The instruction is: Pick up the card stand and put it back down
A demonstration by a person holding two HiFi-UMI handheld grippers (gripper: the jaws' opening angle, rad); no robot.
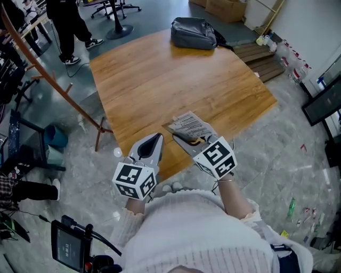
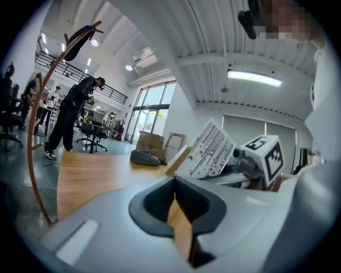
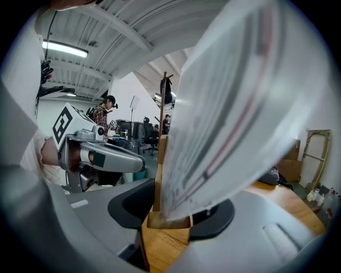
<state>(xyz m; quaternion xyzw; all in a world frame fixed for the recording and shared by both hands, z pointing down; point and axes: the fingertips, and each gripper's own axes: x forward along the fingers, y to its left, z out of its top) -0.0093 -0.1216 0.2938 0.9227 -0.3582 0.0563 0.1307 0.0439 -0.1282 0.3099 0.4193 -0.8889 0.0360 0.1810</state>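
Note:
The card stand [image 1: 187,125] is a printed white card in a small wooden base, near the table's front edge. My right gripper [image 1: 187,140] is shut on that base. In the right gripper view the wooden base [image 3: 169,219] sits pinched between the dark pads, and the card [image 3: 240,101] fills the view above. From the left gripper view the card stand [image 2: 208,148] leans tilted beside the right gripper [image 2: 250,170]. My left gripper [image 1: 155,139] hovers just left of it at the table edge, jaws shut with nothing in them [image 2: 178,210].
The wooden table [image 1: 160,74] carries a grey bag [image 1: 193,33] at its far edge. A wooden coat rack [image 1: 53,85] stands left of the table, with a person [image 1: 66,26] beyond. Bottles [image 1: 290,56] and cartons [image 1: 226,8] line the far right floor.

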